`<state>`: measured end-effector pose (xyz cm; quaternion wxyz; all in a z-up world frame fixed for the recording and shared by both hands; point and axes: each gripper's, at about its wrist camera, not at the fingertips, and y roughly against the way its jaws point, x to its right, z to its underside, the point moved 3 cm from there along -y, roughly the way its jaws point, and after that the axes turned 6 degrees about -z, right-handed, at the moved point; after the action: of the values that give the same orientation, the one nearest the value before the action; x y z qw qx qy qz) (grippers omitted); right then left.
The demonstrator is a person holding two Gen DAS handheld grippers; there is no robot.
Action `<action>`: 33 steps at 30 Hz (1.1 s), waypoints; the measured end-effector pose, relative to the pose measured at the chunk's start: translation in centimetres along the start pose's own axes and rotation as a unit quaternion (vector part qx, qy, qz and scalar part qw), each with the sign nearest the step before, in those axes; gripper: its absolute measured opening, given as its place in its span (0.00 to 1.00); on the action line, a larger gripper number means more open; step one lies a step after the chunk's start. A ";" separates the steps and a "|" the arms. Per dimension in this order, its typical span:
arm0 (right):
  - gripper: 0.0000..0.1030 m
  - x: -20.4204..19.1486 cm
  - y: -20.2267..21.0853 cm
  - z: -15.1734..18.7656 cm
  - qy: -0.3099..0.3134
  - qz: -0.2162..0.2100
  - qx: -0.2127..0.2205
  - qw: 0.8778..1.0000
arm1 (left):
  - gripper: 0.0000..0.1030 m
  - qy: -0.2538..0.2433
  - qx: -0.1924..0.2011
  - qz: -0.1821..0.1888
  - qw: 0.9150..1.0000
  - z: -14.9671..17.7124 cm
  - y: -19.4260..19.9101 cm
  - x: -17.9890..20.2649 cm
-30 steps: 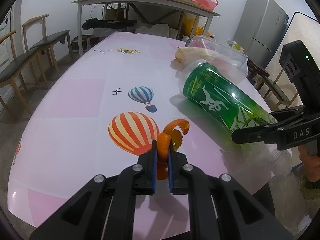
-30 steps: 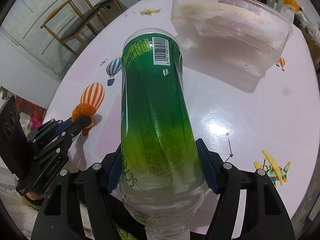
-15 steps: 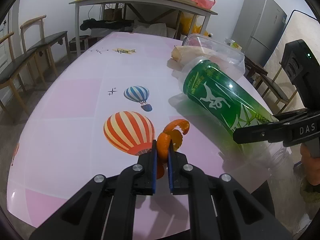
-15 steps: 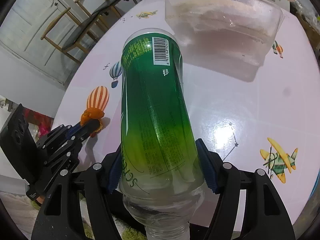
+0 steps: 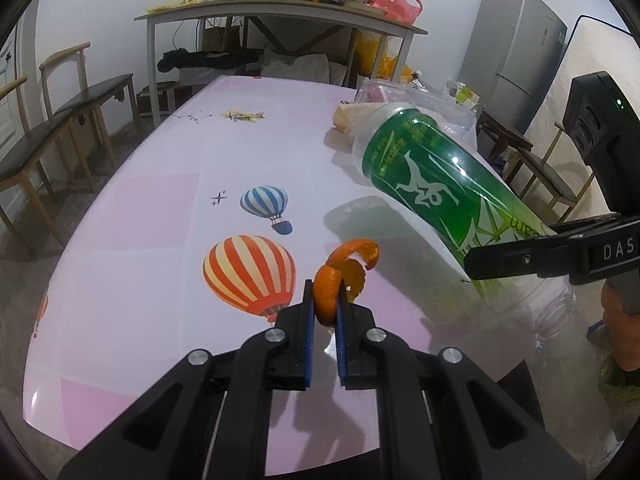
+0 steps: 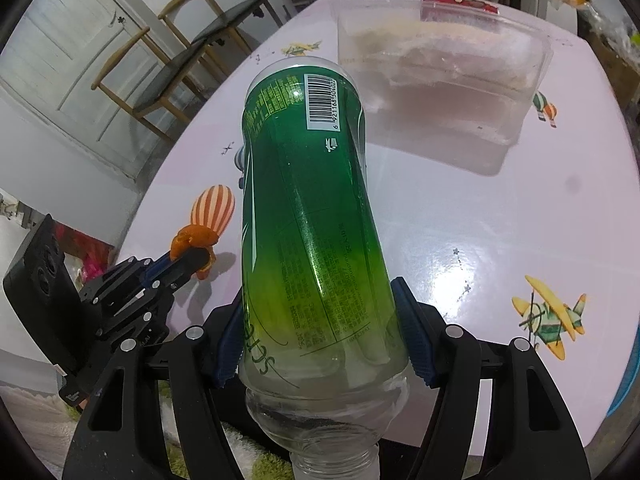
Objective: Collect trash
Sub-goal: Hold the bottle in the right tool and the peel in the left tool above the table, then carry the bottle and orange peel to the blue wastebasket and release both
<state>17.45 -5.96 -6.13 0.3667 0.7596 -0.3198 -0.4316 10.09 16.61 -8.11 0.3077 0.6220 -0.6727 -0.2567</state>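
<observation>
My left gripper is shut on a curled orange peel and holds it just above the near edge of the pink table. It also shows in the right wrist view with the peel. My right gripper is shut on an empty green-labelled plastic bottle, base pointing away, neck toward the camera. In the left wrist view the bottle hangs tilted over the table's right side, held by the right gripper's fingers.
A clear plastic food box with paper inside stands at the table's far right. Wooden chairs line the left side. A cluttered side table and a fridge stand behind.
Both grippers have lifted and drawn back slightly toward the table's near edge, keeping hold of the peel and the bottle. The peel is now off the table surface.
</observation>
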 end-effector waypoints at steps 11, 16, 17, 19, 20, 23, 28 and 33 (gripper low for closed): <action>0.62 1.7 3.2 1.2 -0.011 -0.005 0.036 0.999 | 0.08 -0.026 0.018 0.001 0.999 -0.6 1.7 2.4; 0.62 3.1 5.4 2.4 -0.025 -0.004 0.062 0.998 | 0.08 -0.051 0.029 0.005 0.998 -1.1 2.4 4.5; 0.62 3.4 5.7 2.7 -0.027 -0.003 0.066 0.997 | 0.08 -0.056 0.032 0.006 0.998 -1.3 2.6 4.9; 0.62 4.3 6.6 3.6 -0.036 -0.002 0.077 0.996 | 0.08 -0.068 0.036 0.010 0.997 -1.5 3.0 6.0; 0.62 4.7 7.1 3.9 -0.040 -0.001 0.082 0.996 | 0.08 -0.074 0.040 0.011 0.996 -1.6 3.2 6.5; 0.62 5.9 8.7 4.9 -0.053 0.003 0.098 0.994 | 0.08 -0.091 0.046 0.020 0.995 -1.8 3.6 8.2; 0.62 8.2 11.3 6.7 -0.081 0.018 0.124 0.989 | 0.08 -0.123 0.050 0.041 0.990 -2.1 3.8 11.4; 0.62 10.8 13.7 9.0 -0.115 0.030 0.148 0.982 | 0.08 -0.151 0.051 0.066 0.985 -2.5 3.7 14.7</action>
<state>11.66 -24.40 -2.47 0.2241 0.7409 -0.4427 -0.4527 8.87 2.42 -2.32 0.1869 0.5451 -0.7631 -0.2926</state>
